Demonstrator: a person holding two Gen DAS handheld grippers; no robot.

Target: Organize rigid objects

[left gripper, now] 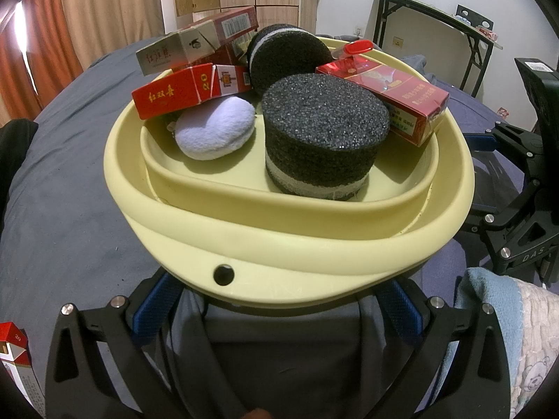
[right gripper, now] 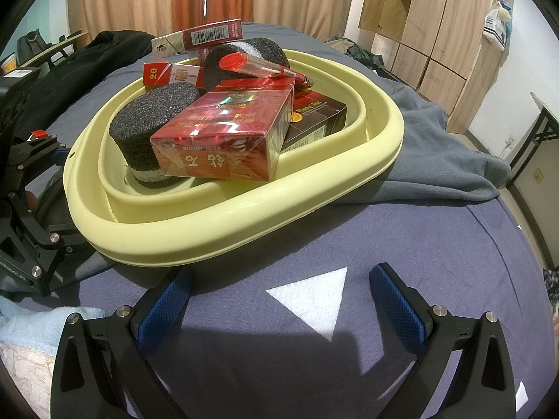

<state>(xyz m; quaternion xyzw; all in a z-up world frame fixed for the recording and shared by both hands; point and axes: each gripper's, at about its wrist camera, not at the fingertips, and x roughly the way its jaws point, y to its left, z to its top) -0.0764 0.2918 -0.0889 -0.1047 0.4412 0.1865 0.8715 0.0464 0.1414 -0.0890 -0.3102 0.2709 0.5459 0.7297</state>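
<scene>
A pale yellow collapsible basin (left gripper: 279, 244) (right gripper: 216, 230) sits on a dark blue bed. It holds two black foam cylinders (left gripper: 321, 136) (right gripper: 153, 122), several red cigarette packs (left gripper: 174, 94) (right gripper: 223, 139), a white plush pad (left gripper: 213, 132), a dark box (right gripper: 318, 118) and a red-capped pen (right gripper: 258, 64). My left gripper (left gripper: 279, 296) is open, its blue pads (left gripper: 157, 300) spread under the basin's near rim, with grey cloth between them. My right gripper (right gripper: 279, 300) is open just short of the basin, nothing between its fingers.
A red and white cigarette pack (left gripper: 14, 356) lies on the bed at the lower left. A light blue towel (left gripper: 489, 314) lies at the right. Grey cloth (right gripper: 436, 146) is bunched beside the basin. A white triangle (right gripper: 314, 300) marks the sheet. A folding table (left gripper: 436, 17) stands behind.
</scene>
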